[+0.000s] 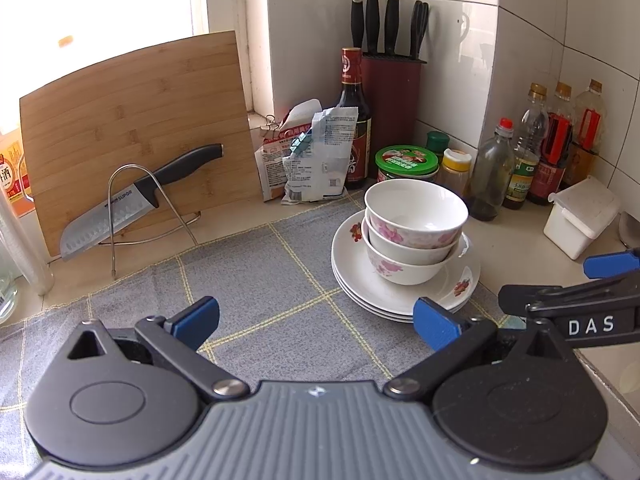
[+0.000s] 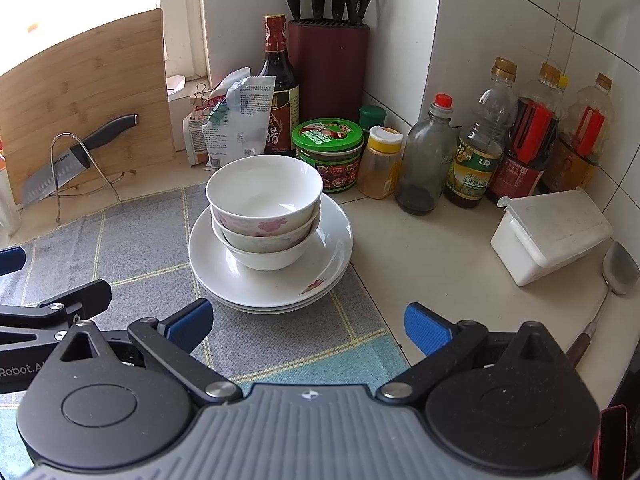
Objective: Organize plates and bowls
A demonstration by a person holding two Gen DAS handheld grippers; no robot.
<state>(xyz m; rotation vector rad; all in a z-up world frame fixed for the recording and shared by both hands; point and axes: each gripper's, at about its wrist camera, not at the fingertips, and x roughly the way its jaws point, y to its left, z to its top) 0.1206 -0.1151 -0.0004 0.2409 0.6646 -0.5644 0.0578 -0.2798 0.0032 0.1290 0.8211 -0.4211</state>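
Note:
Three white flowered bowls (image 1: 416, 220) sit nested on a stack of three white plates (image 1: 360, 280) on a grey checked cloth (image 1: 248, 280). The bowls (image 2: 266, 204) and plates (image 2: 320, 264) show ahead in the right wrist view too. My left gripper (image 1: 316, 322) is open and empty, just short and left of the stack. My right gripper (image 2: 308, 326) is open and empty, just in front of the stack. The right gripper also shows at the right edge of the left wrist view (image 1: 600, 276).
A bamboo cutting board (image 1: 132, 128) leans at the back left with a knife (image 1: 132, 204) on a wire stand. A knife block (image 2: 328, 64), sauce bottles (image 2: 476, 148), jars (image 2: 328, 152) and packets stand at the back. A white box (image 2: 552, 232) and a ladle (image 2: 616, 272) lie right.

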